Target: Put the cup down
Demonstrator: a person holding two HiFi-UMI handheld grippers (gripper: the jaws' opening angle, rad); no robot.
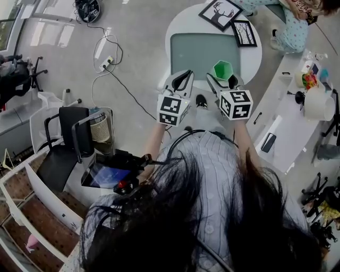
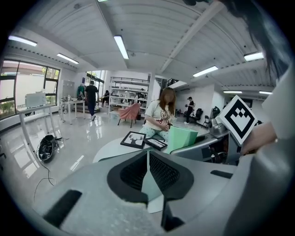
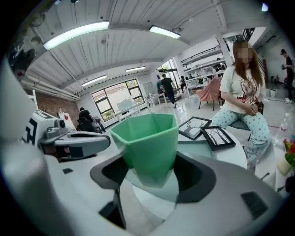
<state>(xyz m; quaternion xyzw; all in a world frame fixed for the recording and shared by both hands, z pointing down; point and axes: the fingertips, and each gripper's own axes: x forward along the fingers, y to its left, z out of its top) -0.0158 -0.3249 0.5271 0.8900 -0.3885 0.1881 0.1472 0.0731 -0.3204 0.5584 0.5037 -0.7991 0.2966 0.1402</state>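
A green faceted cup (image 1: 223, 69) hangs upright over the near right part of the round white table (image 1: 175, 32), above its grey-green mat (image 1: 204, 50). My right gripper (image 1: 224, 81) is shut on the cup. In the right gripper view the cup (image 3: 146, 138) fills the gap between the jaws of the right gripper (image 3: 150, 162), with its open mouth up. My left gripper (image 1: 186, 76) is held beside it at the same height. In the left gripper view the left gripper (image 2: 147, 159) has its jaws closed together on nothing, and the cup (image 2: 182, 138) shows to the right.
Two black picture frames (image 1: 220, 13) (image 1: 243, 33) lie on the table's far side. A seated person (image 1: 295, 24) is beyond the table. A black chair (image 1: 64, 138), a waste bin (image 1: 100, 130) and floor cables (image 1: 106, 53) are at left. A white desk (image 1: 287, 127) stands at right.
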